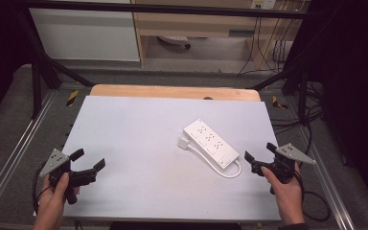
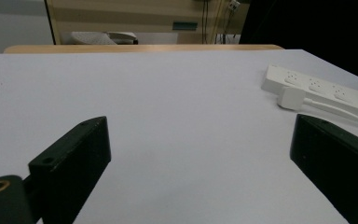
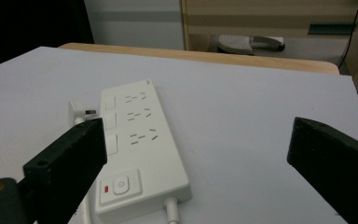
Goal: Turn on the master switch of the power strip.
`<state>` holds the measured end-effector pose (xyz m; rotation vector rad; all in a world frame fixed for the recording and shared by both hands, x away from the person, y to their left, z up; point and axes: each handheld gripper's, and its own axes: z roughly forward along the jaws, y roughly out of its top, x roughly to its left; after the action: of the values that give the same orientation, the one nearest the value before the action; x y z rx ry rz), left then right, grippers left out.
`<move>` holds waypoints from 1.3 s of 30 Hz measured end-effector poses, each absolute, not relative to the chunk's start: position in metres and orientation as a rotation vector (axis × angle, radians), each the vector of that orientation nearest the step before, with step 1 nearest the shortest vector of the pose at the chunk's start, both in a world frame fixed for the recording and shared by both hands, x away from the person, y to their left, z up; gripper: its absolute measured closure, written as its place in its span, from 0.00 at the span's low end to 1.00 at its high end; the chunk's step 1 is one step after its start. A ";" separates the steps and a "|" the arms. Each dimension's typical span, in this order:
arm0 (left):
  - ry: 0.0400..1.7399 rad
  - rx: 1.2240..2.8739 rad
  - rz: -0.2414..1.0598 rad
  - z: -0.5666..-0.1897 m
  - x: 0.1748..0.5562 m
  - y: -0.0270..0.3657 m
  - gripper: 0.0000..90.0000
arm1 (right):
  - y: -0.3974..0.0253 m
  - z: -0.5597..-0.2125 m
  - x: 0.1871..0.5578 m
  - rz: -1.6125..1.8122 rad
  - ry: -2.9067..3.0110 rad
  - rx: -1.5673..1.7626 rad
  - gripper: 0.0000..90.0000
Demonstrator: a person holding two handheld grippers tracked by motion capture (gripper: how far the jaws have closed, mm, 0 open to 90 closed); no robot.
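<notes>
Two grippers flank one pale sheet-covered table (image 1: 139, 143), the largest thing here, with a strip of bare wood along its far edge. On it, right of centre, a white power strip (image 1: 210, 142) lies flat and slanted, its near end carrying a switch with a small red mark. Its white cord (image 1: 230, 171) loops out from that near end and appears to run back along the strip's left side to the white plug (image 1: 184, 142), which lies just beside the strip; the run under the strip's edge is hard to follow. The left gripper (image 1: 87, 165) hovers at the near left corner, well apart from the strip, jaws spread wide and empty. The right gripper (image 1: 259, 154) sits near the strip's switch end, jaws likewise released, grasping nothing.
</notes>
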<state>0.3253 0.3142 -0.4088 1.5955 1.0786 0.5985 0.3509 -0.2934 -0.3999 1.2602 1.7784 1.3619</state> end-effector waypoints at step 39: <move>1.062 1.621 0.589 -0.410 0.326 0.312 0.06 | -0.265 -0.384 0.377 1.412 1.787 1.070 0.90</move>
<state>0.3262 0.3118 -0.4104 1.6206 1.0622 0.5895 0.3768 -0.2651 -0.3835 1.0698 1.7873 1.4116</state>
